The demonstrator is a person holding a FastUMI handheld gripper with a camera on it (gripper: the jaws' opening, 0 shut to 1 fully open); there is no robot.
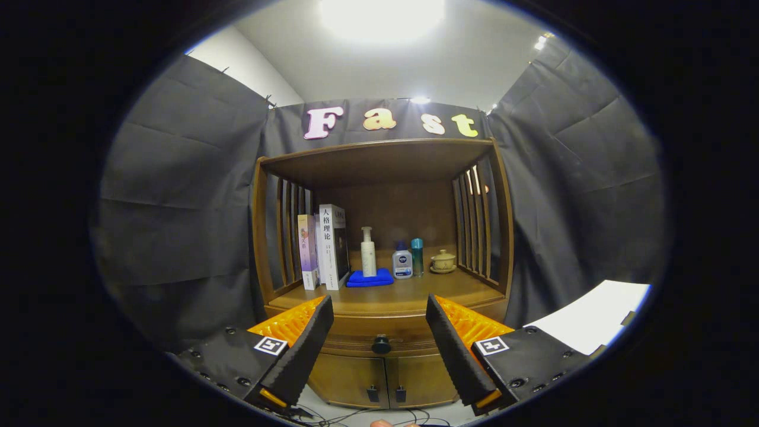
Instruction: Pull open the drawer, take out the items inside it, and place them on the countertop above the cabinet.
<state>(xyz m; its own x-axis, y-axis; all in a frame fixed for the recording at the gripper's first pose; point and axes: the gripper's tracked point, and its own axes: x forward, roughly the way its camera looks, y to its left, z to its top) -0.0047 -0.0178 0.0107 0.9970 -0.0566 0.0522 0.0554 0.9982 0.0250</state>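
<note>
The claw (379,341) is spread wide with nothing between its two black-and-orange fingers (302,350), and it hangs in free air in front of a brown wooden cabinet (382,379). The drawer (356,345) is closed; its front panel sits flush under the front edge of the tabletop (415,293), and its round dark knob (380,344) lies in the gap between the two fingers, roughly centred and just beyond them, touched by neither. Below the drawer are two cabinet doors (347,379) with small dark handles (372,393) meeting at the middle seam. The tabletop is enclosed by slatted side walls (471,222) and a top shelf board (379,157), so access to it is from the front only. On it, from the left wall: upright books (323,246) standing against the slats, a folded blue cloth (369,277) carrying a white pump bottle (368,252), a small clear bottle with a blue cap (402,261), a teal cylinder (417,255) just beside it, and a small lidded cup (443,261) on a saucer near the right slats. The front strip of the tabletop, between these items and its front edge, is bare wood. Cables (356,415) lie on the floor below the cabinet doors.
</note>
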